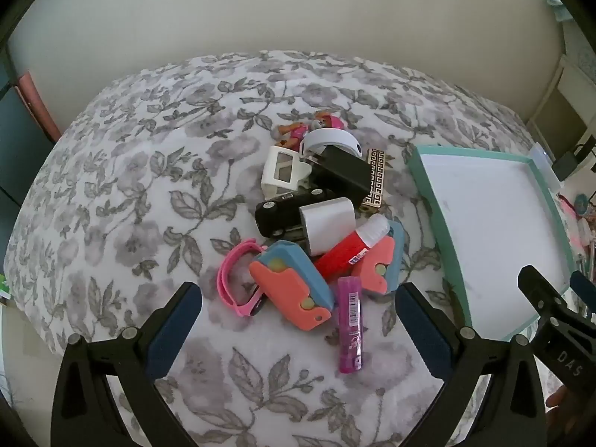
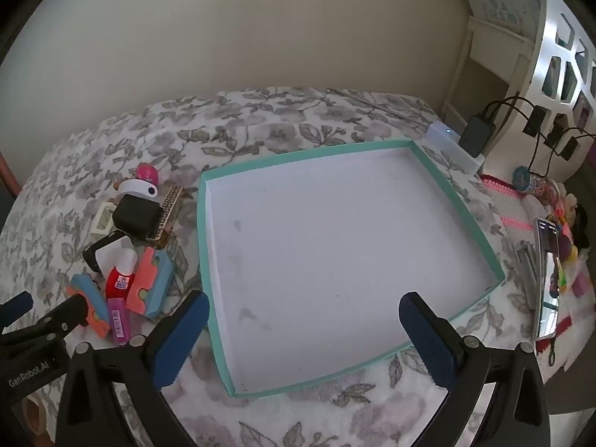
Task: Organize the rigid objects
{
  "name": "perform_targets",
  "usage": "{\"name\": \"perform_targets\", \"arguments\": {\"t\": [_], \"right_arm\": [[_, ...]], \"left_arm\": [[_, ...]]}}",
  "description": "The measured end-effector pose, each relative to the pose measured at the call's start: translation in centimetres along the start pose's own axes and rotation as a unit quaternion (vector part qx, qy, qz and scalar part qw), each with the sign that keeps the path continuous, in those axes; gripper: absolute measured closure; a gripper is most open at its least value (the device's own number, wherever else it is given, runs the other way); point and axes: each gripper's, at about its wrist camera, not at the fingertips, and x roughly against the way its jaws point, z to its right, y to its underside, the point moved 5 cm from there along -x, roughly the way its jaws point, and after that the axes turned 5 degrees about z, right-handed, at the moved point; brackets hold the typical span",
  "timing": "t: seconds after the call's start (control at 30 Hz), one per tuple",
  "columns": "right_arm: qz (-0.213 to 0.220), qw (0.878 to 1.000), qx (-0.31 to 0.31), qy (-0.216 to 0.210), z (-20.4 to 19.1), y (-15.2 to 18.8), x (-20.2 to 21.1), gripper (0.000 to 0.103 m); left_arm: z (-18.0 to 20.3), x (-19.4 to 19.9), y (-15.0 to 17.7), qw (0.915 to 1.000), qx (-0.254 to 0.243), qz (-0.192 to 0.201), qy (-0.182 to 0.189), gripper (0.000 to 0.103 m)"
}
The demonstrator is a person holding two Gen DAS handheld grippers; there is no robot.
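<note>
A shallow teal-rimmed tray (image 2: 203, 246) with a bare white floor lay on a bed covered by a grey floral blanket (image 1: 123, 156). All the small things sat heaped on the blanket just beside the tray's left rim, none inside it.

Nearest that rim were a gold patterned case (image 1: 377, 178) and, closer to the camera, a coral-and-blue clip (image 1: 380, 260). A red glue bottle with a white cap (image 1: 350, 249) leaned across that clip, and a purple glue stick (image 1: 350, 329) lay flat below it, pointing away from the heap. A second coral-and-blue clip (image 1: 294, 290) lay left of the stick, with a pink wristband (image 1: 234, 279) touching its far side from the tray. Farther back in the heap were a white charger block (image 1: 327, 223), a black toy car (image 1: 287, 210), a black adapter (image 1: 341, 173), a white frame-like piece (image 1: 281, 171), a white curved band (image 1: 331, 139) and a pink doll figure (image 1: 327, 122).

The left gripper (image 1: 298, 320) hovered above the near end of the heap, its blue-padded fingers (image 1: 175, 324) spread wide and holding nothing. The right gripper (image 2: 303, 331) hung over the tray's near edge, fingers equally apart and empty.
</note>
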Motion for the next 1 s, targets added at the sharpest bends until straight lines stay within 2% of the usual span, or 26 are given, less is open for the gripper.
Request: {"name": "perform_targets", "arguments": {"t": [0.2,0.4,1.0], "right_arm": [[-0.002,1.000,0.005,0.007,-0.04,-0.15,-0.05,0.000],[-0.004,1.000,0.002,0.006,0.13,-0.06,-0.26,0.000],[-0.007,1.000,0.015,0.013,-0.25,0.07,-0.32,0.000]], "left_arm": [[-0.20,0.34,0.00,0.9998,0.014,0.009,-0.008,0.000],[-0.75,0.17,-0.31,0.9994,0.032,0.011,0.004,0.000],[-0.39,0.06,-0.20,0.9994,0.029,0.009,0.016,0.000]]}}
